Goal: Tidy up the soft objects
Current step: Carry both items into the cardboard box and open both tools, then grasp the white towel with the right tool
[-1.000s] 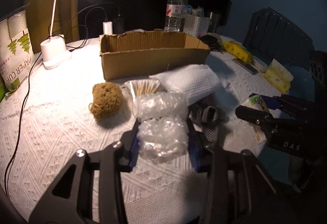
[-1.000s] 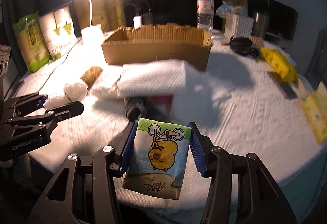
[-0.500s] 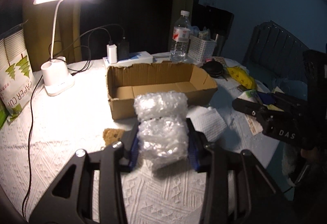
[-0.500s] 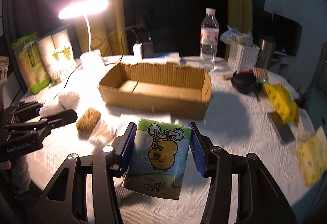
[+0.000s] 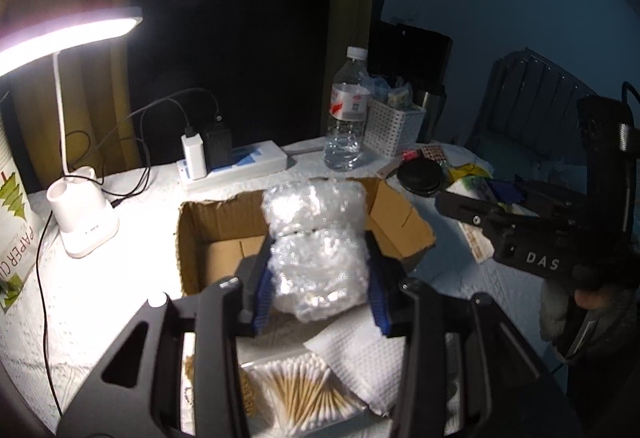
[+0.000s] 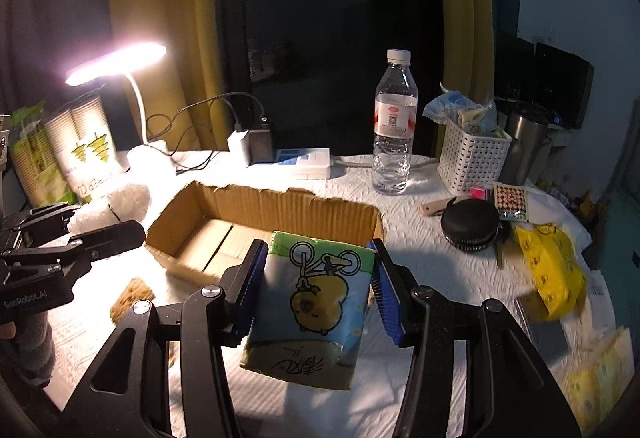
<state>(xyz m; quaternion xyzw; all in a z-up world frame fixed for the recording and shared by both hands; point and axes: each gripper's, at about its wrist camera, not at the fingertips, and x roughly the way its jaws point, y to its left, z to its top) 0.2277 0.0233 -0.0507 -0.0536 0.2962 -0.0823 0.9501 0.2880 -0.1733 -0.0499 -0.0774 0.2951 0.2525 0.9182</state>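
My left gripper (image 5: 318, 278) is shut on a roll of clear bubble wrap (image 5: 316, 250) and holds it above the near side of an open cardboard box (image 5: 208, 234). My right gripper (image 6: 316, 290) is shut on a tissue pack with a yellow cartoon bear (image 6: 312, 302), held above the table just in front of the same box (image 6: 280, 206). The box looks empty inside. A brown sponge (image 6: 130, 296) lies on the cloth left of the box. A pack of cotton swabs (image 5: 296, 390) and a white towel (image 5: 360, 354) lie below the left gripper.
A lit desk lamp (image 5: 80, 214), a power strip (image 5: 236, 164), a water bottle (image 5: 346, 118) and a white basket (image 5: 394, 128) stand behind the box. A black round case (image 6: 470, 224) and yellow packs (image 6: 554, 270) lie to the right. Paper cup packs (image 6: 80, 146) stand at the left.
Both grippers have risen and moved forward toward the box with their loads. The bubble wrap now hangs over the box's near side; the tissue pack is at its front wall.
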